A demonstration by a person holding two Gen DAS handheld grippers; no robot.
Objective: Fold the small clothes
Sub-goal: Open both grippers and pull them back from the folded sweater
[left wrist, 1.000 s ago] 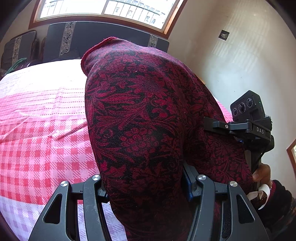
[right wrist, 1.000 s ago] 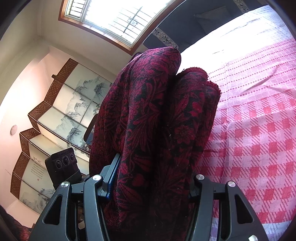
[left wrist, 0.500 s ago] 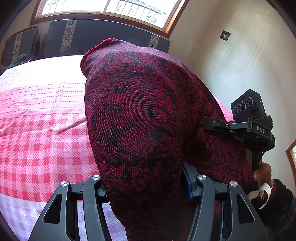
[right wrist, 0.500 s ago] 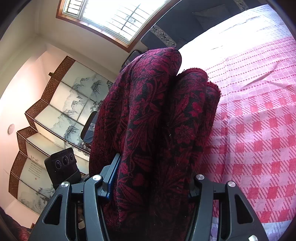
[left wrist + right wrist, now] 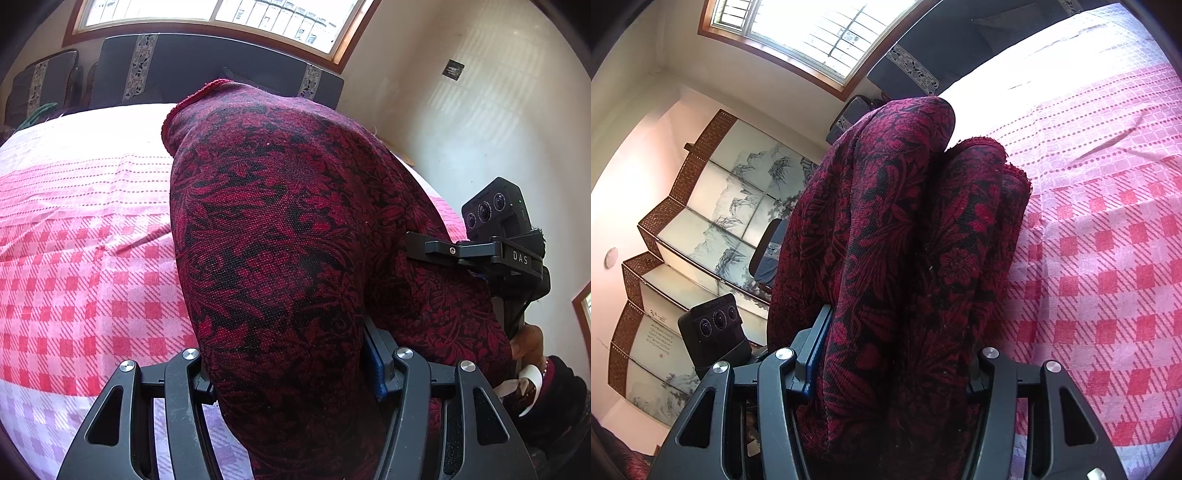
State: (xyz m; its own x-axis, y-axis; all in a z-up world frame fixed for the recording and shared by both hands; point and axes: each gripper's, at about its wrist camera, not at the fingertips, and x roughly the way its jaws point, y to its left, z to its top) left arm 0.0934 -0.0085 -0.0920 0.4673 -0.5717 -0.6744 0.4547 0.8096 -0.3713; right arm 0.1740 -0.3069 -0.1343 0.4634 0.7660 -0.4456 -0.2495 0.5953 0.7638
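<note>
With one dark-red floral garment (image 5: 280,258) held bunched above the checked bedspread (image 5: 85,280) — left gripper (image 5: 291,373) and right gripper (image 5: 890,365), two in all, each clamped on a thick wad — a layer could slip out and undo the fold.

The only lettering I can read is "DAS", in pale capitals on the black bracket of the right gripper (image 5: 519,258), which sits just beside the dark red floral garment (image 5: 280,258) in my left wrist view. Well to the other side of that garment, in the right wrist view, a folding screen (image 5: 701,229) stands against the wall; its lower panels carry columns of small dark characters and a red seal mark, but they are too small for me to read.
</note>
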